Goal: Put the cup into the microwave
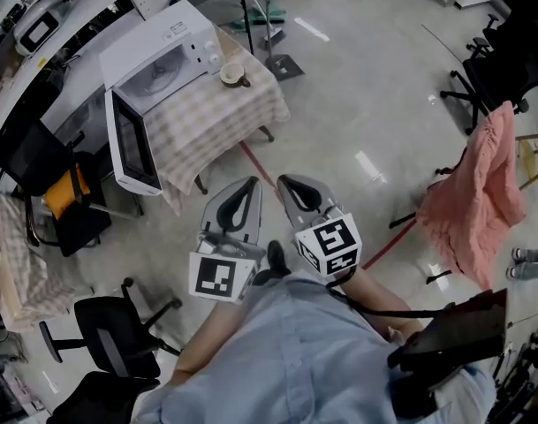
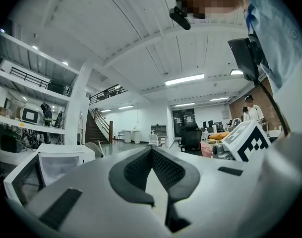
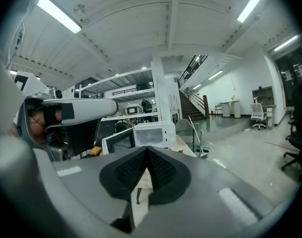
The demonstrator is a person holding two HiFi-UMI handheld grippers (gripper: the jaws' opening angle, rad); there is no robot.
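A white microwave [image 1: 159,58] stands on a small table with a checked cloth [image 1: 217,117], and its door [image 1: 132,147] hangs open toward the left. A pale cup [image 1: 232,74] sits on the cloth just right of the microwave. Both grippers are held over the floor, short of the table and pointing at it. My left gripper [image 1: 250,183] is shut and holds nothing, and so is my right gripper [image 1: 285,182]. The right gripper view shows the microwave [image 3: 150,135], its open door [image 3: 117,142] and the cup [image 3: 176,148] beyond the shut right gripper [image 3: 147,148]. In the left gripper view the microwave [image 2: 59,163] lies left of the left gripper [image 2: 151,151].
A red line [image 1: 259,170] runs across the floor beneath the grippers. A pink cloth [image 1: 477,193] hangs on a rack at the right. Black office chairs stand at the lower left [image 1: 109,334] and upper right [image 1: 498,60]. A pole stand [image 1: 270,34] rises behind the table.
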